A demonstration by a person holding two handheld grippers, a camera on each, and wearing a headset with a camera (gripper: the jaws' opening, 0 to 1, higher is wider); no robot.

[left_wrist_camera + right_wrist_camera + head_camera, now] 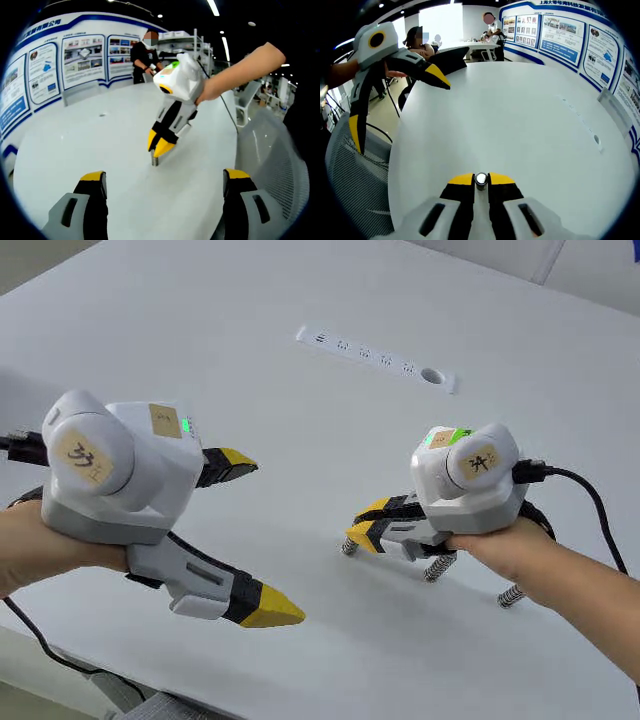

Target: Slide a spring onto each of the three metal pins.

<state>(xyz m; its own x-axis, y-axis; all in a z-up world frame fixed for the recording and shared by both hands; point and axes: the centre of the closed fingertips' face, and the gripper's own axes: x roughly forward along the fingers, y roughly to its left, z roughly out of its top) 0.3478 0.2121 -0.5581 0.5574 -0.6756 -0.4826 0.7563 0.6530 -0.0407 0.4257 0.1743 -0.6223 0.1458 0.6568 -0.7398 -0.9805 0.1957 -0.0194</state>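
Observation:
My right gripper (364, 527) points left and down at the white table, shut on the top of an upright coiled spring (349, 546). In the right gripper view a round metal end (480, 180) sits pinched between the yellow tips; I cannot tell whether a pin runs inside the coil. The left gripper view shows the same spring (155, 160) standing on the table under those tips. Two more springs (437, 567) (511, 595) lie partly hidden under the right hand and wrist. My left gripper (255, 536) hovers to the left, open wide and holding nothing.
A white power strip (375, 358) lies flat at the far middle of the table. The table's near edge (60, 645) runs below my left gripper. A mesh chair (280, 165) stands beside the table. People stand in the background.

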